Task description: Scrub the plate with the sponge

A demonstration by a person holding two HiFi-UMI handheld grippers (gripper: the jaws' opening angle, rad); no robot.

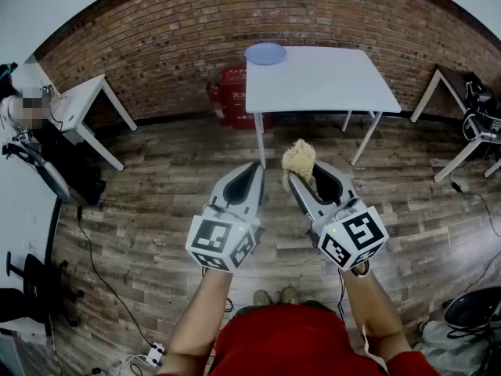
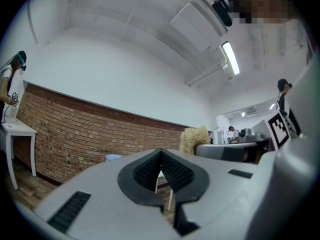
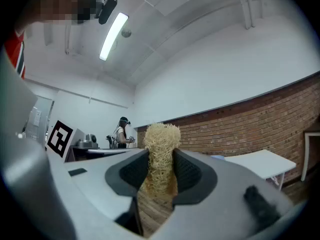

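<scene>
– At the far left corner of the white rectangular table (image 1: 321,81), hard by the red brick wall (image 1: 156,45), sits the pale blue round plate (image 1: 265,53). Nothing touches it.

– And the sponge?

– The tan, fibrous, loofah-like sponge (image 1: 298,157) is nowhere near the table. It is out over the brown wooden plank floor (image 1: 156,178), clamped in the right gripper (image 1: 305,175), well apart from the plate.

– Clamped how?

– In the right gripper view both dark ribbed pads (image 3: 131,173) press into its lower part, and its bushy top stands above the jaws, upright.

– The left gripper (image 1: 257,167)?

– Closed on nothing. In the left gripper view its two ribbed pads (image 2: 176,171) meet at a point, with no gap and no object between them.

– How do the two grippers stand to each other?

– Side by side, both pointing level toward the table, the left just beside the right, not touching. From the left gripper view the sponge's tuft shows off to the right, and the plate is a small blue patch in front of the brick wall.

– Who holds them?

– A person in a red top (image 1: 297,339), bare forearms stretched forward.
</scene>
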